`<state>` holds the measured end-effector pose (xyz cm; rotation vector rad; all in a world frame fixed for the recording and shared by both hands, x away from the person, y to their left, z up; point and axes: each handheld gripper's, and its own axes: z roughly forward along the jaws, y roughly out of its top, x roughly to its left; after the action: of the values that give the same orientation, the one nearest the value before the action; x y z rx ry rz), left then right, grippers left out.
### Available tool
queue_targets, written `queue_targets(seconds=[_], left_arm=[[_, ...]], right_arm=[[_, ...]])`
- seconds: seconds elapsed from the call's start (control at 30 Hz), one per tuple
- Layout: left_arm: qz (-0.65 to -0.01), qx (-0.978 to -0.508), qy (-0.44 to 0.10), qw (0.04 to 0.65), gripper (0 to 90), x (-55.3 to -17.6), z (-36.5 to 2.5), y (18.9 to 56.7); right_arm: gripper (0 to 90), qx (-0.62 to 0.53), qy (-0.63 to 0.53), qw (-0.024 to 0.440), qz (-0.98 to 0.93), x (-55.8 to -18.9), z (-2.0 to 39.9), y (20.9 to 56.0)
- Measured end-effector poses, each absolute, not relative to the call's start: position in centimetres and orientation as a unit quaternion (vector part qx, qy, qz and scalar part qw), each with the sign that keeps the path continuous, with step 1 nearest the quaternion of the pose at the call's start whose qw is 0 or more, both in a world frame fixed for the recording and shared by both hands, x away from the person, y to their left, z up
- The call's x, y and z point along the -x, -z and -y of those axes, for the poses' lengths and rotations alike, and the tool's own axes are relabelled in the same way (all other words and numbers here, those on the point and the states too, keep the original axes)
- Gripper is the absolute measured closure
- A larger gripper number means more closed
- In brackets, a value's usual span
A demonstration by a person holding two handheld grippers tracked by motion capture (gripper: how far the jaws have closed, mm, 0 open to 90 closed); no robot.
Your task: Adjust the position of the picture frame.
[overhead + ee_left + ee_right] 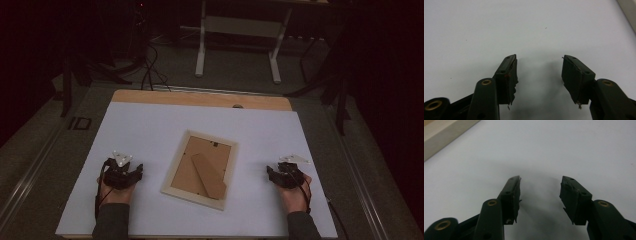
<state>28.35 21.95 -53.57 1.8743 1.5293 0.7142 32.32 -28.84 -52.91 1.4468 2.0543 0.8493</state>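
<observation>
Wooden picture frame (200,170) lies between left gripper (121,172) and right gripper (286,175), both jaws apart, empty.

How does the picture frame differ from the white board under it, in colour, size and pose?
The picture frame has a pale wooden border around a brown back; the white board is plain white. The picture frame is much smaller than the white board. The picture frame is turned askew, while the white board lies square to the table. Both lie flat and are rectangular.

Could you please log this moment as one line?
left gripper open | right gripper open | picture frame face-down between, untouched
</observation>
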Motion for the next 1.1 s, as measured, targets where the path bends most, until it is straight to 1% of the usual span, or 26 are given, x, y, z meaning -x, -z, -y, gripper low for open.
queue_targets(seconds=[0.07, 0.17, 0.23, 0.3, 0.37, 0.4, 0.5, 0.63, 0.73, 0.97, 1.1], left_arm=[[-0.572, -0.71, -0.251, 0.325, 46.4, -28.2, -21.9, 53.3], [-0.568, -0.715, -0.245, 0.326, 43.9, -28.2, -21.8, 53.1], [-0.563, -0.72, -0.238, 0.328, 43.9, -28.1, -21.7, 52.9], [-0.533, -0.731, -0.245, 0.347, 50.2, -27.8, -21.4, 52.5], [-0.523, -0.736, -0.253, 0.348, 52.1, -27.6, -21.2, 52.3], [-0.507, -0.74, -0.264, 0.355, 53.4, -27.3, -21.0, 51.8], [-0.499, -0.742, -0.266, 0.36, 54.7, -27.2, -20.8, 51.4], [-0.481, -0.753, -0.238, 0.38, 58.2, -27.0, -20.0, 51.0], [-0.477, -0.757, -0.218, 0.39, 62.6, -26.9, -19.6, 50.9], [-0.46, -0.762, -0.19, 0.415, 66.9, -26.6, -19.2, 51.0], [-0.455, -0.764, -0.186, 0.418, 70.0, -26.4, -19.1, 50.9]], right_arm=[[50.5, -0.528, -0.315, 0.238, -0.752, -32.2, 28.9, 52.9], [52.4, -0.522, -0.319, 0.233, -0.756, -32.0, 28.9, 52.7], [52.5, -0.519, -0.324, 0.231, -0.757, -31.9, 28.9, 52.5], [52.6, -0.518, -0.332, 0.226, -0.755, -31.8, 28.9, 52.4], [53.3, -0.518, -0.333, 0.224, -0.756, -31.8, 28.9, 52.4], [54.8, -0.514, -0.334, 0.22, -0.759, -31.8, 28.8, 52.4], [56.1, -0.509, -0.333, 0.217, -0.763, -31.8, 28.6, 52.4], [58.1, -0.499, -0.342, 0.214, -0.767, -31.6, 28.3, 52.1], [59.5, -0.494, -0.344, 0.214, -0.769, -31.4, 28.1, 51.9], [62.3, -0.482, -0.342, 0.212, -0.779, -31.9, 27.5, 51.9], [63.1, -0.474, -0.339, 0.212, -0.785, -32.1, 27.1, 51.9]])
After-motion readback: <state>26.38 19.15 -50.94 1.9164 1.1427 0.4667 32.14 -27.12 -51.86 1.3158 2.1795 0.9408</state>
